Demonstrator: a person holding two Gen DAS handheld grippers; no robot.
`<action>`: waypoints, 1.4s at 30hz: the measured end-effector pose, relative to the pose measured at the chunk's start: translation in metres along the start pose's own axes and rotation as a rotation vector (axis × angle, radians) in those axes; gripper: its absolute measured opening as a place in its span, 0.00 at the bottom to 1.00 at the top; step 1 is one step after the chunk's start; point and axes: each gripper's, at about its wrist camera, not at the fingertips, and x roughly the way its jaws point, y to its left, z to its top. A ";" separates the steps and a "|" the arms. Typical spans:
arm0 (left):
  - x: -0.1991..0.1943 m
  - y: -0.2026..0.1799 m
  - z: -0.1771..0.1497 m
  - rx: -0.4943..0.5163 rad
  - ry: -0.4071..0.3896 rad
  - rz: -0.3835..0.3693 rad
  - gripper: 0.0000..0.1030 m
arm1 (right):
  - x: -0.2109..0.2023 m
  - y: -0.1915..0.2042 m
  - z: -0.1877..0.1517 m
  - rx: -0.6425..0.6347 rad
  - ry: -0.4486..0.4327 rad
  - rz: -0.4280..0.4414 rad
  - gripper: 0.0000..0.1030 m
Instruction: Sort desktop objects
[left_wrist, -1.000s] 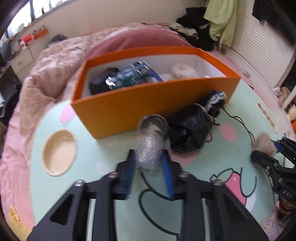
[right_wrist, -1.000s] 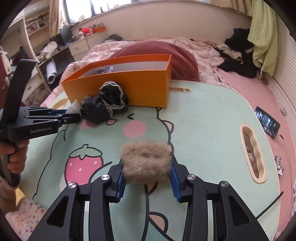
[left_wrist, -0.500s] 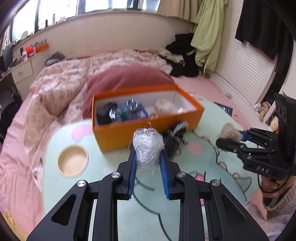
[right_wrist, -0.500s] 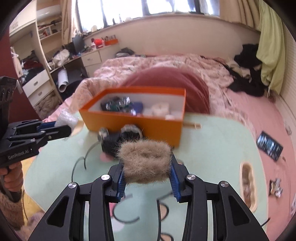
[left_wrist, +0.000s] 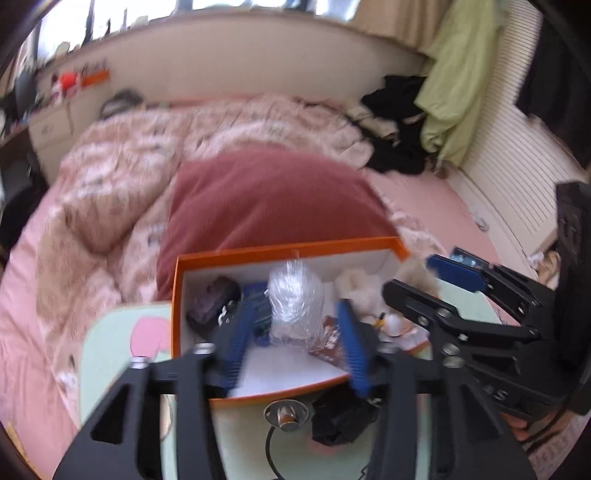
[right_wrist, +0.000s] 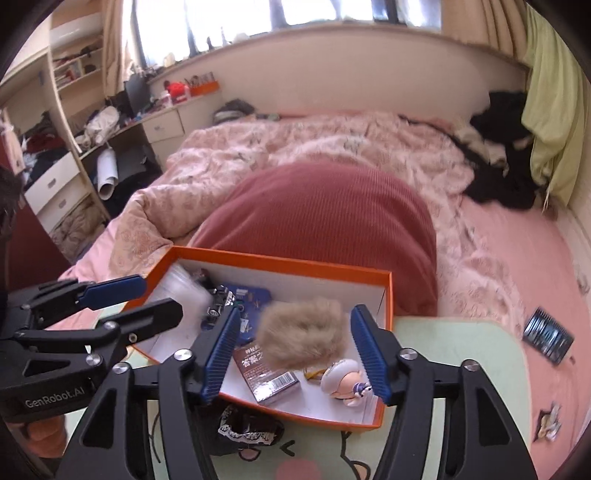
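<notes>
The orange box (left_wrist: 288, 252) (right_wrist: 295, 264) stands at the far edge of the green cartoon table (right_wrist: 447, 354). My left gripper (left_wrist: 300, 306) hovers over it, its jaws opening; a crumpled wad of clear plastic (left_wrist: 295, 295) is between the blue pads, and neither pad touches it. My right gripper (right_wrist: 295, 314) is also above the box with its jaws opening. A tan fur puff (right_wrist: 303, 334) sits loose between its pads, blurred. Each gripper shows in the other's view, the right gripper (left_wrist: 454, 291) beside the left and the left gripper (right_wrist: 122, 299) beside the right.
Inside the box lie a dark printed pack (right_wrist: 271, 376), a small figure (right_wrist: 345, 376), a blue pack (right_wrist: 251, 298) and a white fluffy thing (left_wrist: 356, 284). Black lace cloth (right_wrist: 240, 432) lies on the table before the box. A red pillow (right_wrist: 325, 221) lies behind it.
Both grippers rose from the table and moved forward over the orange box. Both sets of jaws have spread, freeing the plastic wad and the fur puff they were squeezing.
</notes>
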 end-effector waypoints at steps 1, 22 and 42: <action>-0.001 0.005 -0.003 -0.025 -0.020 -0.007 0.68 | -0.004 -0.006 -0.001 0.031 -0.008 0.021 0.65; -0.021 -0.027 -0.129 0.089 0.079 0.068 0.78 | -0.049 0.013 -0.136 -0.088 0.104 -0.105 0.81; -0.003 -0.020 -0.155 0.061 0.127 0.175 1.00 | -0.029 0.008 -0.164 -0.076 0.159 -0.136 1.00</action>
